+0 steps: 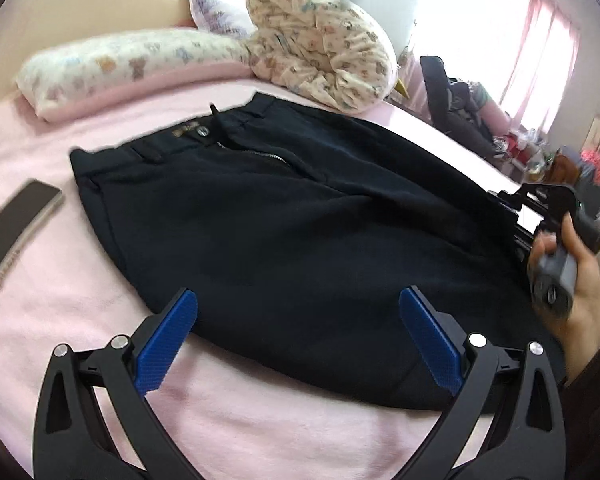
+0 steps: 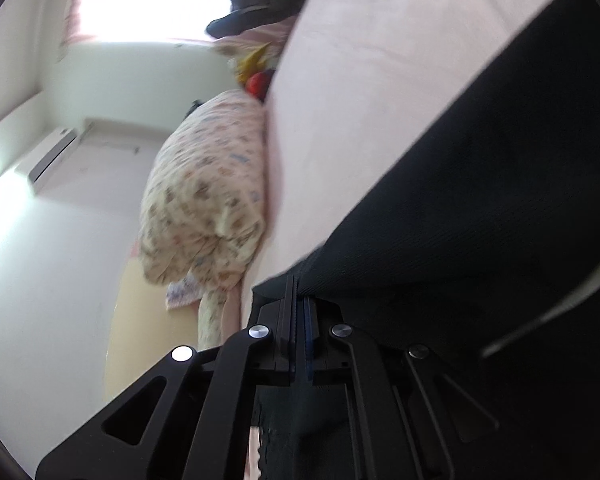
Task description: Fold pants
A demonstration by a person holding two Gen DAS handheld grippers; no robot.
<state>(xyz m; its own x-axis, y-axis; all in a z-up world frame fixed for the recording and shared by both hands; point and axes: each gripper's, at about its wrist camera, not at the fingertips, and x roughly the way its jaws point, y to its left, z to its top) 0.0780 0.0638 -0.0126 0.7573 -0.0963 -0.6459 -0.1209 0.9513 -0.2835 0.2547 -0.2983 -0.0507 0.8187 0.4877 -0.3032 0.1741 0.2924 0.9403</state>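
Pants pinched in right tongs; left tongs spread wide.

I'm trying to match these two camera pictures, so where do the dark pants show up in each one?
Left wrist view: the pants lie flat across the middle on the pink bed sheet, waistband toward the pillows, ahead of the open left tongs.
Right wrist view: the pants fill the right and lower side, clamped in the shut right tongs.
Shared landmark: the floral rolled quilt.

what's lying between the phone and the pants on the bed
Nothing: in the left wrist view only bare pink bed cover separates the phone from the dark pants.
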